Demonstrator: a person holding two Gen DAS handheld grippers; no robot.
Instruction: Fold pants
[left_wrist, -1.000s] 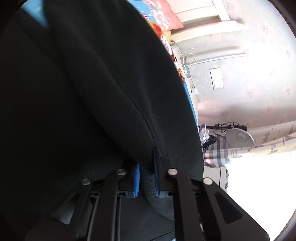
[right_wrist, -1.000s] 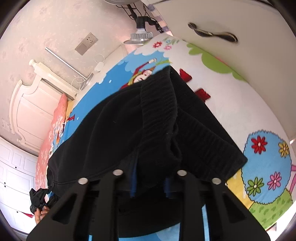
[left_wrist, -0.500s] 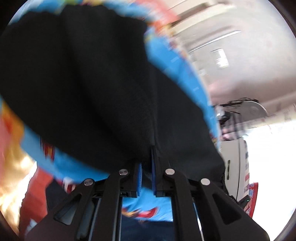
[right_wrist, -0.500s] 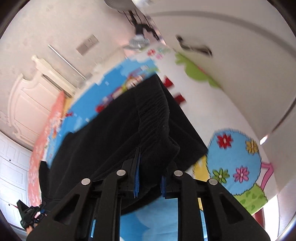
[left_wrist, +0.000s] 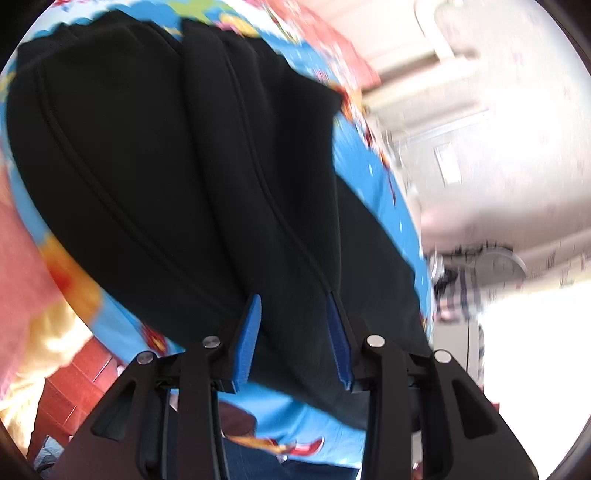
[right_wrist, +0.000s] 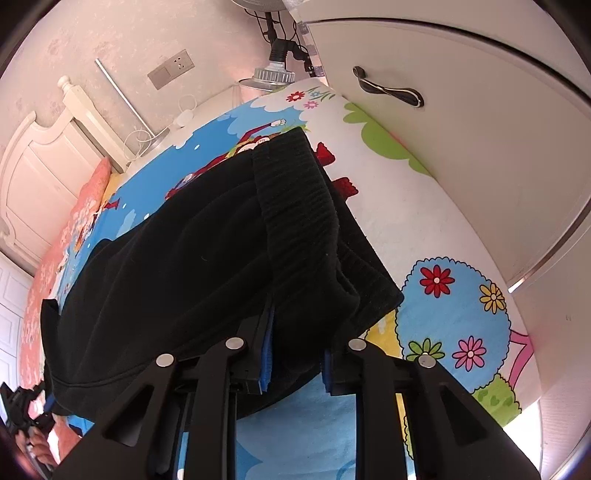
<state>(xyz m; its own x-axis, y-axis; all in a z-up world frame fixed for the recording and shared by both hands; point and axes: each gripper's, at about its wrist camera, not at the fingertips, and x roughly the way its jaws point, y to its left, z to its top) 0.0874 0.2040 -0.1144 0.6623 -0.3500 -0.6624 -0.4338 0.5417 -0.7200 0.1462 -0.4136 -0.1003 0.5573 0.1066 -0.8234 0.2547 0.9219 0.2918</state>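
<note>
Soft black fleece pants with a ribbed elastic waistband lie folded on a bright cartoon-print bedsheet. The left gripper has its blue-padded jaws spread wide, the cloth loose between them. The right gripper is parted too, waistband fabric between its pads, grip uncertain.

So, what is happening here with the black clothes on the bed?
A person with a handheld gripper in each hand is folding black pants on a bed with a cartoon-print sheet. The left gripper has its jaws open, with the leg fabric lying between them. The right gripper is at the ribbed waistband, its jaws also apart, so neither one grips the fabric. The pants lie doubled over on the sheet.
</note>
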